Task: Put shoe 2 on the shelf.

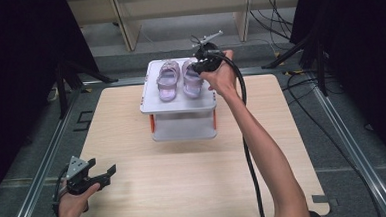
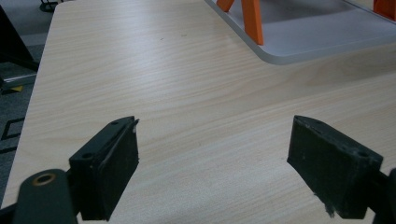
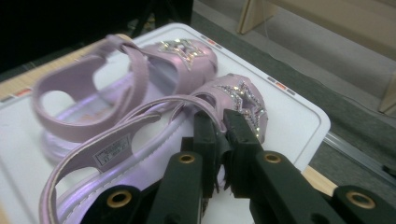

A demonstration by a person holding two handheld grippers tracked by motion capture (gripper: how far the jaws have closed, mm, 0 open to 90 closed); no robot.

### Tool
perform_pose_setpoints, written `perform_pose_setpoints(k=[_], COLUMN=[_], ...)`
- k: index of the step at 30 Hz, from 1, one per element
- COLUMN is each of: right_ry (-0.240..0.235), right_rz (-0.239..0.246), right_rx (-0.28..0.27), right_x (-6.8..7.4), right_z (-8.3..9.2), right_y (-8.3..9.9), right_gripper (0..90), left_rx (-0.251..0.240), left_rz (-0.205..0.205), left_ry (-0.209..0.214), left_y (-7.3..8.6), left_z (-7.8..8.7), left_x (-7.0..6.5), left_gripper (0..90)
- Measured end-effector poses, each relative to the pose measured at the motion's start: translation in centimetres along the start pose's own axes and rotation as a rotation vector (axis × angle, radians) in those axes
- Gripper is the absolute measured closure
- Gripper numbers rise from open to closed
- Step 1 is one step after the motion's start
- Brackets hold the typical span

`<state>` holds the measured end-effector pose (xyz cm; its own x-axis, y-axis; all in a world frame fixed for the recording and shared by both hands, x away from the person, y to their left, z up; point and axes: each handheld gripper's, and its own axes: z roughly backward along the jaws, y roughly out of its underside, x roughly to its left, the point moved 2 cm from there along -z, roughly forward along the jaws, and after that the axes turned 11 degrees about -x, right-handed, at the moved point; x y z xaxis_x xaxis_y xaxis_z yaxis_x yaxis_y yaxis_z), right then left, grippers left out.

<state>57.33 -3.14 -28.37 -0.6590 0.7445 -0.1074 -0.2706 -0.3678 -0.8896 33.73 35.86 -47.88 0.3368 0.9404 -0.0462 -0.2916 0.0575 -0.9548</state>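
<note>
A pair of lilac sandals with sparkly star fronts stands on the top of a white two-level rack [image 1: 178, 105] at the table's far side. My right gripper [image 1: 197, 67] [image 3: 222, 125] is at the right sandal [image 1: 191, 82] [image 3: 140, 154], its jaws pressed together on the edge of that sandal's upper beside the star. The left sandal [image 1: 168, 81] [image 3: 88, 88] stands beside it, untouched. My left gripper [image 1: 104, 175] [image 2: 215, 158] hovers low over the table's near left corner, jaws wide apart with nothing between them.
The rack has a lower shelf [image 1: 184, 130] and orange posts [image 2: 252, 21]. The wooden table [image 1: 185, 184] spreads between the rack and me. A black cable [image 1: 252, 175] trails along my right forearm. Dark curtains and stands flank the table.
</note>
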Motion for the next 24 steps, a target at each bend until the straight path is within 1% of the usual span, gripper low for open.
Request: perform_pose_setpoints(k=[1,2,3,4,5,6,7,8,9,10,11,12,13,14,15,16,20,21,22,23,24], right_ry=[-0.002,0.002,0.002,0.019,0.021,0.021,0.031,0.028,0.031,0.038,0.040,0.046,0.046,0.046,0.043,0.036,0.034,0.032,0.023,0.012,0.012], right_rz=[0.009,-0.018,-0.004,0.018,0.057,0.057,0.056,0.063,0.055,0.062,0.076,0.071,0.071,0.090,0.072,0.081,0.093,0.113,0.090,0.090,0.090], right_rx=[-0.007,-0.007,-0.004,-0.008,-0.003,-0.003,0.010,0.006,0.011,0.009,0.013,0.016,0.016,0.003,0.018,0.023,0.032,0.024,0.040,0.041,0.041], right_x=[-0.1,0.1,0.1,0.2,0.1,0.1,0.4,0.5,0.7,0.8,0.8,0.9,0.9,0.9,1.2,1.3,1.8,1.8,1.9,2.0,2.0], right_z=[-0.2,-0.3,-0.3,-0.5,-0.7,-0.7,-0.9,-1.1,-1.1,-1.2,-1.3,-1.4,-1.4,-1.6,-1.7,-1.8,-2.1,-2.3,-2.3,-2.4,-2.4], right_y=[0.0,0.0,-0.1,-0.2,-0.4,-0.4,-0.4,-0.4,-0.4,-0.4,-0.5,-0.5,-0.5,-0.6,-0.5,-0.5,-0.5,-0.5,-0.4,-0.4,-0.4], right_gripper=[84.6,84.6,84.5,84.5,84.5,84.5,84.5,84.5,84.4,84.4,84.4,84.3,84.3,84.2,84.0,83.8,82.8,81.8,79.8,76.8,76.8], left_rx=[0.010,0.002,-0.002,0.000,0.000,0.001,-0.002,-0.003,0.000,0.005,-0.004,0.001,-0.002,-0.003,-0.005,-0.006,-0.004,-0.006,-0.003,-0.005,-0.006], left_rz=[-0.003,-0.001,0.003,0.001,0.004,0.001,-0.001,-0.002,-0.001,0.000,0.001,0.000,0.001,0.000,-0.001,-0.001,0.001,0.001,-0.001,0.001,0.001], left_ry=[-0.006,0.001,0.004,0.005,0.003,0.003,0.004,0.003,0.001,0.000,0.003,0.004,0.005,0.005,0.004,0.004,0.005,0.005,0.002,0.003,0.006], left_y=[0.0,0.0,0.0,0.0,0.0,0.0,0.0,0.0,0.0,0.0,0.0,0.0,0.0,0.0,0.0,0.0,0.0,0.0,0.0,0.0,-0.1], left_z=[0.1,0.1,0.0,-0.1,0.0,0.0,0.0,0.0,0.0,0.1,0.0,0.0,0.0,0.0,0.0,0.0,0.0,0.0,0.0,0.0,0.0], left_x=[0.0,0.0,0.0,0.0,0.0,0.0,0.0,0.0,0.0,0.0,0.0,0.0,-0.1,-0.1,0.0,0.0,0.0,0.0,-0.1,-0.1,0.0], left_gripper=[15.5,15.5,15.6,15.6,15.5,15.5,15.5,15.5,15.6,15.5,15.5,15.5,15.5,15.5,15.5,15.6,15.5,15.5,15.5,15.5,15.5])
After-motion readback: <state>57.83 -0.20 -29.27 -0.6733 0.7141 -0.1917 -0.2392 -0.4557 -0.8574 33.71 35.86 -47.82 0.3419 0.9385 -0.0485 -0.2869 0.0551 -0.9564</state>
